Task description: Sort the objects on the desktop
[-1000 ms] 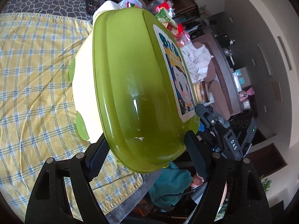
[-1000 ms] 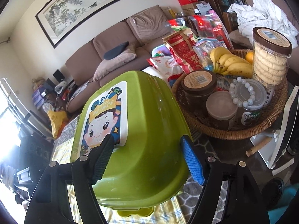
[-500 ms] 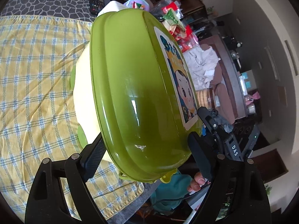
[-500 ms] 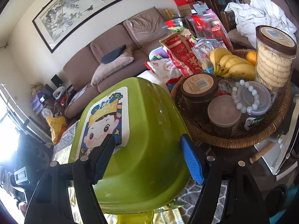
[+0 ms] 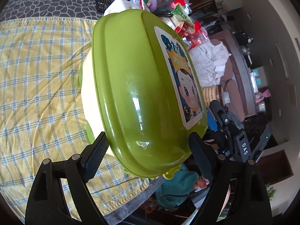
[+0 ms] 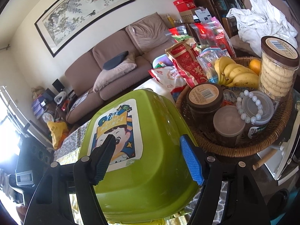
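- Box: green lid, cream base; a cartoon-child label on the lid; it lies on the yellow checked cloth near the front edge of the table; the lid is shut over the base
- Left gripper: jaws spread wide on either side of the near end of the box; the left finger lies against the lid edge, the right finger sits just beside the lid corner; whether the pads press on the box cannot be told
- Right gripper: jaws are closing with the box lid between them; the black finger overlaps the label, the blue-padded finger stands at the lid's right edge; firm contact cannot be confirmed
- In the left wrist view, the right gripper's black frame shows at the far right corner of the box; a person's fingertip shows below it
- Basket: wicker, just beside the box on its right; it holds bananas, an orange, a cookie jar, brown-lidded jars and a bead bracelet on a clear lid
- Snack bags: red, standing behind the basket
- Remote: on the grey patterned table surface, beyond the cloth
- Sofa and framed painting: behind the table
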Available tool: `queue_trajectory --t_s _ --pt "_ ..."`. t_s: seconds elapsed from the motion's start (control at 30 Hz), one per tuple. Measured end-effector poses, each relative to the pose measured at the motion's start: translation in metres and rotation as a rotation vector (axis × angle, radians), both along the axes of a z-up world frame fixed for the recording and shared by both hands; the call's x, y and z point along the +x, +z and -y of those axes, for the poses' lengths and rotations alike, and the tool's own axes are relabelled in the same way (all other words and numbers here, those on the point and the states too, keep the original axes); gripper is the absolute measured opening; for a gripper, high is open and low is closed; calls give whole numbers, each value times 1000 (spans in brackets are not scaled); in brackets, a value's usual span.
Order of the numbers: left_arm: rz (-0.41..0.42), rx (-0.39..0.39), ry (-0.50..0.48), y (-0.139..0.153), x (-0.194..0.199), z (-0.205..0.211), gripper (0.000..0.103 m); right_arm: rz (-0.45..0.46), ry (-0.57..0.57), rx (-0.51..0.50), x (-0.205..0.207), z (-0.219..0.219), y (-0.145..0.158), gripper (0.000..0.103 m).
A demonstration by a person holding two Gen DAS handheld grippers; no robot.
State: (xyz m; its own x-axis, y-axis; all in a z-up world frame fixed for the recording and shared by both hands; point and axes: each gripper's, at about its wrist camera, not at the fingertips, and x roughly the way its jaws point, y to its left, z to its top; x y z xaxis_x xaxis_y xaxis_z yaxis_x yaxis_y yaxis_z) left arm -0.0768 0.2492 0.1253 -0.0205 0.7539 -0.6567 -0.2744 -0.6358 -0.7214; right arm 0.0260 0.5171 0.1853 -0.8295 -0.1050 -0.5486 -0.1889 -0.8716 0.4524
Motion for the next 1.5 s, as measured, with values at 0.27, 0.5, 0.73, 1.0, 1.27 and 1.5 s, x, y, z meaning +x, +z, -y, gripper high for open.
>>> queue_trajectory --t_s 0.27,0.5,0.73,1.0,1.27,1.5 --pt "15 35 23 -8 6 23 87 27 -53 -94 23 -32 -23 74" --pt "21 38 4 -9 13 11 90 5 -37 -235 30 -40 -34 76" --pt "43 78 -13 -4 11 -6 90 -8 -27 -305 26 -37 -39 85" --pt "62 57 -2 -3 0 -11 90 -24 -46 -253 23 -30 -28 85" --pt "31 -22 -19 1 -11 -20 98 -16 -67 -225 14 -30 -30 84" --pt "-28 -43 50 6 -15 4 97 -7 -51 -185 15 -26 -25 84"
